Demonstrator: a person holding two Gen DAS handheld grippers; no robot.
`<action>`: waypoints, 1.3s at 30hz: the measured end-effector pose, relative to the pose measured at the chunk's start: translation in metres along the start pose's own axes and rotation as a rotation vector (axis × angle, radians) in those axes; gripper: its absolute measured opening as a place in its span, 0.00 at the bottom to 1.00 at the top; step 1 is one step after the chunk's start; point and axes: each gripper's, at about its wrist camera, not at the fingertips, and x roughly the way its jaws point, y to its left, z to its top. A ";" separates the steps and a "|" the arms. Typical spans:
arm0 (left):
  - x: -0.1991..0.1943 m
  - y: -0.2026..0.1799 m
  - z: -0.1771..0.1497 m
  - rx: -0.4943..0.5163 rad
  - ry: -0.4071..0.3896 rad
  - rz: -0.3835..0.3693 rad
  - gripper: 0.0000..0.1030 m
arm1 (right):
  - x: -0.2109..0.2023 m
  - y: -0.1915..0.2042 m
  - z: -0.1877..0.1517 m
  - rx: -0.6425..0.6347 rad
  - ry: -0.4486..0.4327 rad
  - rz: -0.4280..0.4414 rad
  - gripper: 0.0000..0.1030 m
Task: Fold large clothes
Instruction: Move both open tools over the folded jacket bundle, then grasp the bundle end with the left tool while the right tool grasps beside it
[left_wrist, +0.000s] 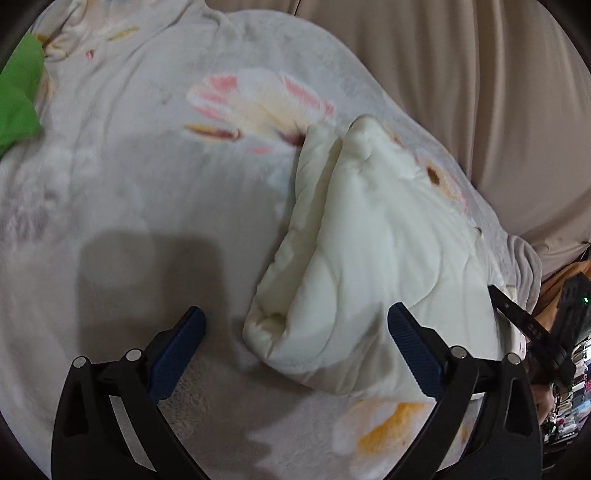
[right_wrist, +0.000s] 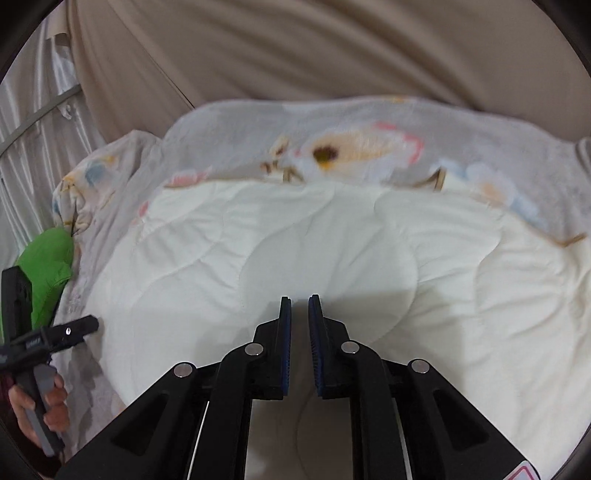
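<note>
Left gripper: my left gripper (left_wrist: 295, 343) is spread wide with nothing between the pads, hanging over the floral blanket (left_wrist: 129, 184) that covers the bed.

Green cloth: over at the blanket's far left edge I can see a bright green cloth (left_wrist: 18, 103), untouched, well clear of both tools.

Task's thing: the cream quilted garment (left_wrist: 369, 258) lies folded into a thick bundle on the blanket, toward its right side. From the left wrist view its rolled near end pokes just ahead of my left gripper, between the two fingers' line and a little above it.

Long axis: in that view the bundle runs from the near end up and away to the right, tapering toward the blanket's far right edge.

Right gripper: my right gripper (right_wrist: 299, 306) is nearly closed, only a narrow slot left, and I see no cloth pinched in it. It hovers right over the garment's broad top face.

Nearer hand: I'd call the right one nearer to the bulk; the left is better placed for the rolled end.

Next move: I judge a further fold, or a smoothing pass, would have to go along that axis.

Backdrop: beige curtain (right_wrist: 295, 55) behind the bed.
</note>
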 end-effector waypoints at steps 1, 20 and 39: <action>0.002 -0.004 -0.002 0.025 -0.012 0.014 0.95 | 0.009 -0.003 -0.004 0.010 0.013 0.001 0.09; -0.106 -0.176 0.003 0.376 -0.212 -0.282 0.30 | -0.069 -0.025 -0.055 0.062 -0.026 0.100 0.08; 0.013 -0.405 -0.119 0.758 -0.002 -0.302 0.26 | -0.154 -0.116 -0.175 0.380 -0.062 0.195 0.05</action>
